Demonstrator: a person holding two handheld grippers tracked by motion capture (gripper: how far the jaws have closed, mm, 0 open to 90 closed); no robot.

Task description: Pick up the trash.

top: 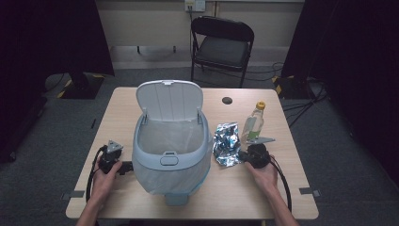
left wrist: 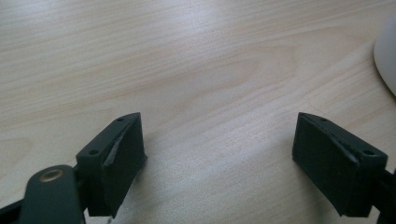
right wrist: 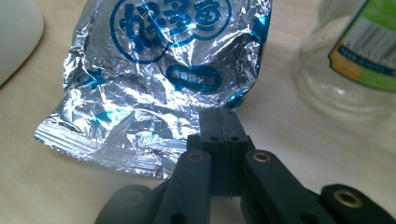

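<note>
Wooden table (top: pixel 282 188), right claw (right wrist: pixel 223 116) pinching foil packet (right wrist: pixel 154 84)

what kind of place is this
Probably a lab or studio set up for recording: black curtains at both sides, a lone folding chair by a bare wall, and floor cables around a plain wooden table.

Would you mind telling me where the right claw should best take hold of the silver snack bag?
Grip the near lower-right corner of the silver snack bag, coming in from the person's side, low over the table. The foil lies flat there and the right claw, now shut, is closest to it; the bottle crowds the right side.
</note>
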